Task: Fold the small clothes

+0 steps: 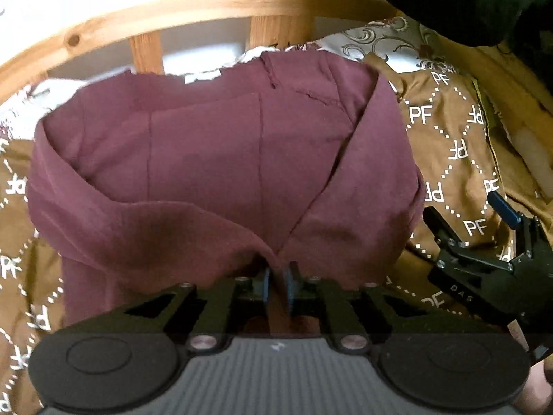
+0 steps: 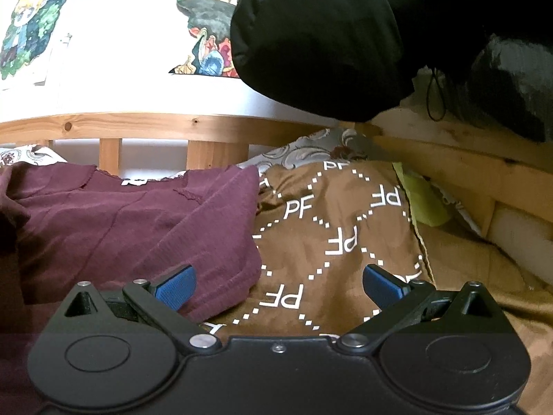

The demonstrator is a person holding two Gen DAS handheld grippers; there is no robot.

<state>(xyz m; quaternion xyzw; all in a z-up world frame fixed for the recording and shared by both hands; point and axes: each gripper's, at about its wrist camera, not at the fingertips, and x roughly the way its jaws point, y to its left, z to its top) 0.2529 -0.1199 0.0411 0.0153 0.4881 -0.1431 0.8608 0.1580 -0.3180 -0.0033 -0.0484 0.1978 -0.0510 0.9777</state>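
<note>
Maroon garment (image 1: 221, 173), partly folded, lying on a brown bedspread (image 1: 449, 159) printed with white "PF" lettering in dotted diamonds; both of its sides are turned inward so that the two flaps meet in a V at the near hem. Left gripper (image 1: 279, 285): fingers close together with only a narrow gap, a ridge of the garment's near hem between the blue pads; whether the pads press on the cloth cannot be told from the left wrist view. Right gripper (image 2: 278, 285): fingers spread wide, nothing between the blue pads (image 2: 174, 288), the left pad over the garment's near right corner, the right pad over bare bedspread; in the left wrist view it shows at the right edge, just beside the garment and apart from it. Garment's far edge, with a white label at the neckline, lies near the wooden bed rail (image 2: 166, 126) and its upright slats. Beyond the bedspread's far right corner: a grey scroll-patterned pillow (image 2: 311, 148) and a yellow-green cloth (image 2: 425, 200) tucked against the side rail. Above these hangs a black fabric mass (image 2: 321, 41); colourful pictures (image 2: 204, 27) on the white wall behind
</note>
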